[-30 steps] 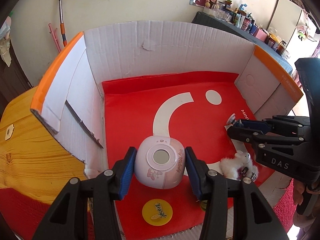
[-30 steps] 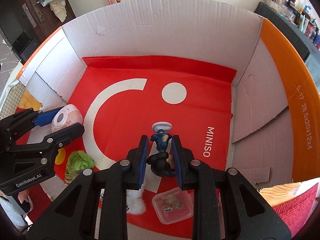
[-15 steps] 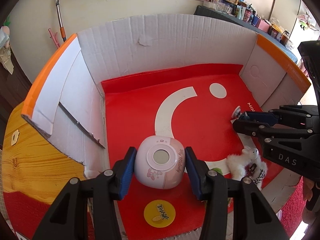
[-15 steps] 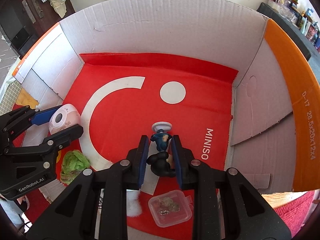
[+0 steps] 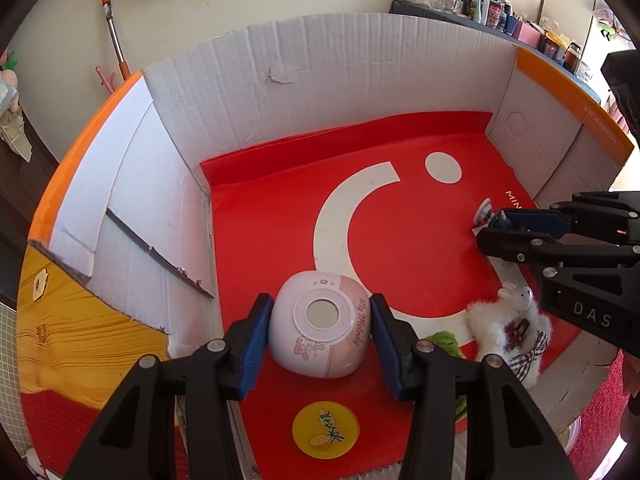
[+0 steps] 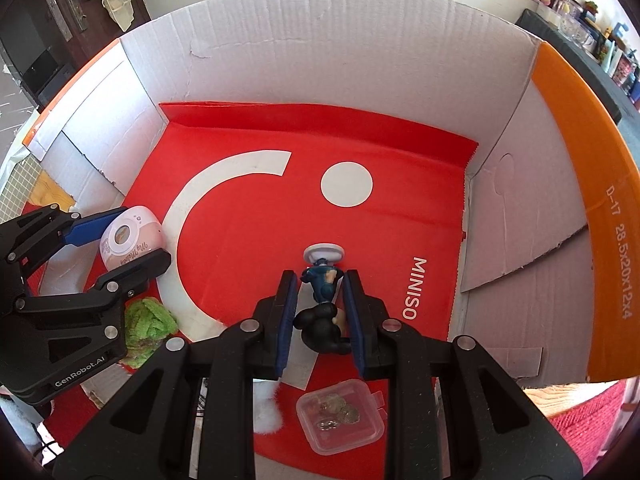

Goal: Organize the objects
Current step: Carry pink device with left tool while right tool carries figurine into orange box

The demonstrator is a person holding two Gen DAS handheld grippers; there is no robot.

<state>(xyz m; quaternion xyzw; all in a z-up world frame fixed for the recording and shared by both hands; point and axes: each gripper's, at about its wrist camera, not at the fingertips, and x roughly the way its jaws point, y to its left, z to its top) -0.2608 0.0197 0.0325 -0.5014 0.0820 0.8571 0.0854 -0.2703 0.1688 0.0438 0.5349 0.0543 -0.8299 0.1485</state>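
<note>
My left gripper (image 5: 318, 326) is shut on a rounded pink-and-white case (image 5: 320, 330) with a round window on top, held over the near left part of the cardboard box (image 5: 320, 80). In the right wrist view the same case (image 6: 130, 242) sits between the left gripper's (image 6: 120, 242) blue pads. My right gripper (image 6: 320, 304) is shut on a small dark mouse figurine (image 6: 322, 308) with a white round base, above the red liner (image 6: 380, 240). From the left wrist view the right gripper (image 5: 494, 226) reaches in from the right.
Lying on the red liner (image 5: 280, 216) are a yellow round badge (image 5: 325, 429), a white plush toy (image 5: 506, 322), a green fuzzy item (image 6: 146, 324) and a small clear lidded box (image 6: 340, 416). Tall cardboard walls (image 6: 320, 40) enclose the liner. A wooden tabletop (image 5: 72, 344) shows at left.
Both grips are unchanged. The left wrist view has tilted a little, so the box's back wall and the right gripper sit slightly differently in it.
</note>
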